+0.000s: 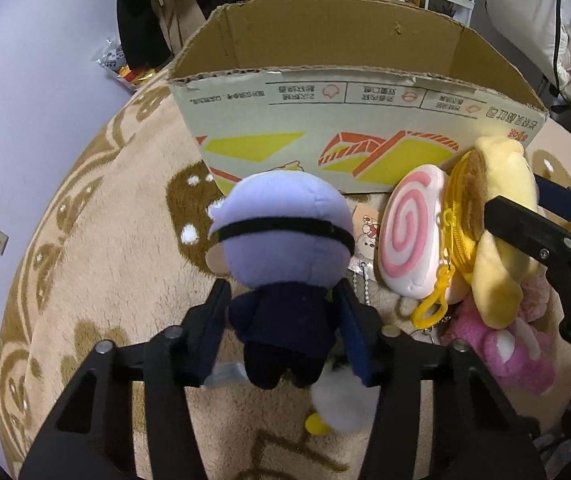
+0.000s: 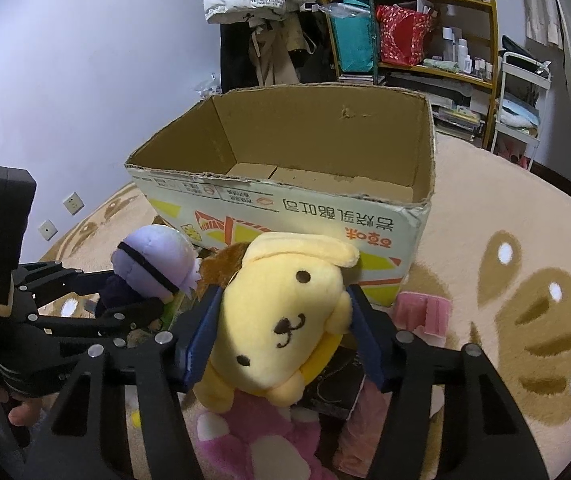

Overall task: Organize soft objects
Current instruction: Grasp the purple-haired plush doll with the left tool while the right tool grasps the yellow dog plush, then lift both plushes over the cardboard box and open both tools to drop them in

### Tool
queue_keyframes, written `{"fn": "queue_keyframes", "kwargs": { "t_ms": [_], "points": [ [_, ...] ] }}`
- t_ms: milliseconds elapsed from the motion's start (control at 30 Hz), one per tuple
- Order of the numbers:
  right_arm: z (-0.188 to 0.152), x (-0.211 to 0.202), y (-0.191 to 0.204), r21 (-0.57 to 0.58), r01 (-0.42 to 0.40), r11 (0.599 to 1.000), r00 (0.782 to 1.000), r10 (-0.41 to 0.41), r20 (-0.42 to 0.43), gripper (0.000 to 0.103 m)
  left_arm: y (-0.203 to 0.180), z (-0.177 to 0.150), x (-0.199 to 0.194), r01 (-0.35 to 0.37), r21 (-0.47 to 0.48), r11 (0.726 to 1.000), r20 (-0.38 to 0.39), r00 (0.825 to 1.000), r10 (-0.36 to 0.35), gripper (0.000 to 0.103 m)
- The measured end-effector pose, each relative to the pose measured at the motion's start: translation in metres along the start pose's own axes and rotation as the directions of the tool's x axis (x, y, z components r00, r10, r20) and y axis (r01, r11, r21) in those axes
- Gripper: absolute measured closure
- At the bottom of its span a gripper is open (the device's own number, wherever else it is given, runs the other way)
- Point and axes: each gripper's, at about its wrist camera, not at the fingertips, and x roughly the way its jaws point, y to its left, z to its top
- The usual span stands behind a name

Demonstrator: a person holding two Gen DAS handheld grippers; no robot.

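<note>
Right wrist view: beyond both tongs stands the open cardboard box (image 2: 285, 152), holding no toys on the floor patch that shows. The beige rug (image 2: 505, 208) carries everything; a shelf (image 2: 413, 32) and lilac wall (image 2: 85, 60) lie behind. The right tongs (image 2: 281, 332) pinch the yellow dog plush (image 2: 285, 312), with a pink plush (image 2: 253, 436) beneath. The left tongs (image 1: 285, 320) pinch the purple-haired doll (image 1: 281, 240); a swirl pouch (image 1: 409, 236) lies to their right. Judgement: early stage, nothing boxed yet.
</note>
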Motion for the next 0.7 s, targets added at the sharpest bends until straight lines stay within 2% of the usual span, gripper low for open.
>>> {"fn": "queue_keyframes", "kwargs": {
  "t_ms": [300,400,467,700],
  "points": [
    [0.000,-0.024,-0.006,0.032,0.033,0.999,0.998,-0.035,0.057,0.039,0.012,-0.002,-0.022,-0.006,-0.054,0.999,0.054,0.998,0.009,0.059],
    [0.002,-0.036,-0.007,0.041,0.035,0.999,0.996,-0.038,0.085,0.039,0.016,-0.003,-0.031,-0.045,-0.070,0.997,0.071,0.996,0.050,0.059],
    [0.003,-0.042,-0.007,0.048,0.026,0.999,0.995,-0.031,0.098,0.039,0.020,-0.004,-0.037,-0.039,-0.085,0.996,0.084,0.995,0.046,0.059],
    [0.002,-0.074,0.000,0.048,0.029,0.998,0.985,-0.037,0.170,0.039,0.031,-0.002,-0.073,-0.021,-0.147,0.989,0.190,0.981,0.049,0.059]
  ]
}}
